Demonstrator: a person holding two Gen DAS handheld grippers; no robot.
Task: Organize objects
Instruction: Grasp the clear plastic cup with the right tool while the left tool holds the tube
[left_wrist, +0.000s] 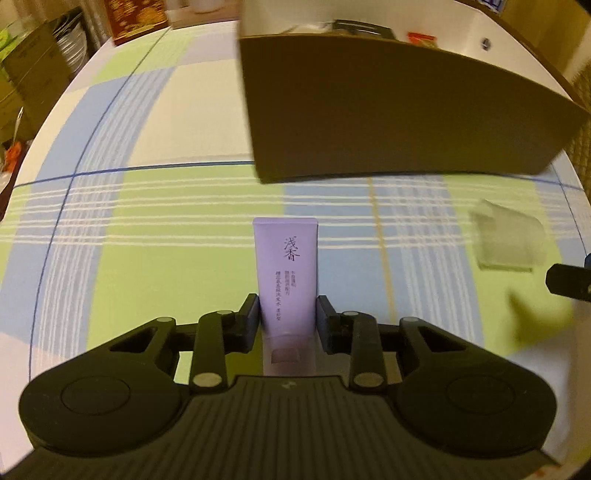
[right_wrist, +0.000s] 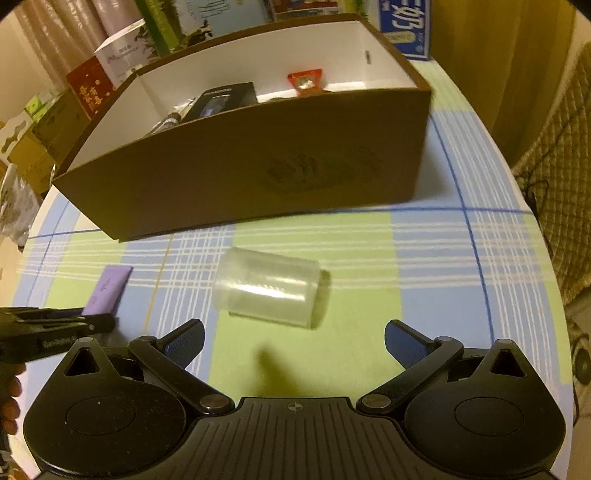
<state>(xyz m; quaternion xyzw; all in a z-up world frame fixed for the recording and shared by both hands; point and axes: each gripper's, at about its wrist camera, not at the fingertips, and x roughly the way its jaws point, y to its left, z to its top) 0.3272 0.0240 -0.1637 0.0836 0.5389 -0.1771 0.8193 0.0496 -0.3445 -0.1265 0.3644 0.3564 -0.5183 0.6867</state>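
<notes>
left claw (left_wrist: 287, 314) was closed on the purple tube (left_wrist: 286, 266), held in front of the brown box (left_wrist: 388, 110). right claw (right_wrist: 294, 345) was spread wide before the clear cup (right_wrist: 269, 288), also in front of the box. next judged: tube lifted over the box wall.

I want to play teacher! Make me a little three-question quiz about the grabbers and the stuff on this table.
1. True or false: the left gripper is closed on the purple tube.
2. The clear plastic cup is: A) standing upright, B) lying on its side, C) inside the box.
3. Fill in: the right gripper has its fingers wide ____, not touching the cup.

Key
1. True: both pads press on the tube's sides.
2. B: it lies on the checked tablecloth, in front of the brown cardboard box.
3. Open.
</notes>
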